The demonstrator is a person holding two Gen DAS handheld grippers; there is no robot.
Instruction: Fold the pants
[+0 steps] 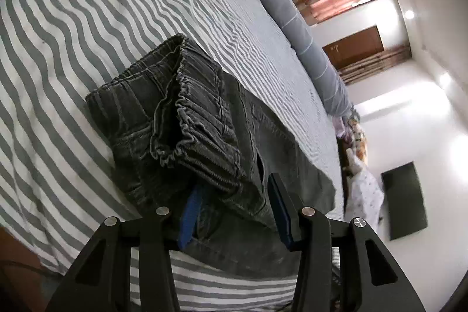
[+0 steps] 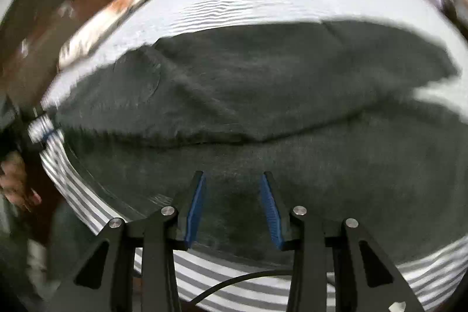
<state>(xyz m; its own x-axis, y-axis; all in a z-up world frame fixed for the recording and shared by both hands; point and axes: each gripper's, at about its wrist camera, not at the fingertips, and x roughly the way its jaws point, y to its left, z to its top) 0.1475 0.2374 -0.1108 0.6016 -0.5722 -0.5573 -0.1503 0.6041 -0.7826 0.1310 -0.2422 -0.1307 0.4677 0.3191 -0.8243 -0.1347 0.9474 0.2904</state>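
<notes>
Two tools, both part open, gripping nothing: left tool (image 1: 235, 206) straddles the edge of the dark corduroy pants (image 1: 187, 119), right tool (image 2: 232, 206) hovers over the cloth. Pants lie folded on the striped bed (image 1: 73, 28). Soft, limp, light, grippy; best pinched at the elasticated waistband (image 1: 187, 119) or the fold edges.

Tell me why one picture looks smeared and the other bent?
Right wrist view: motion blur smears the dark pants and striped bedspread. Left wrist view: sharp, but the fisheye lens curves the bed's stripes, and ceiling lights glare on the white surfaces.
</notes>
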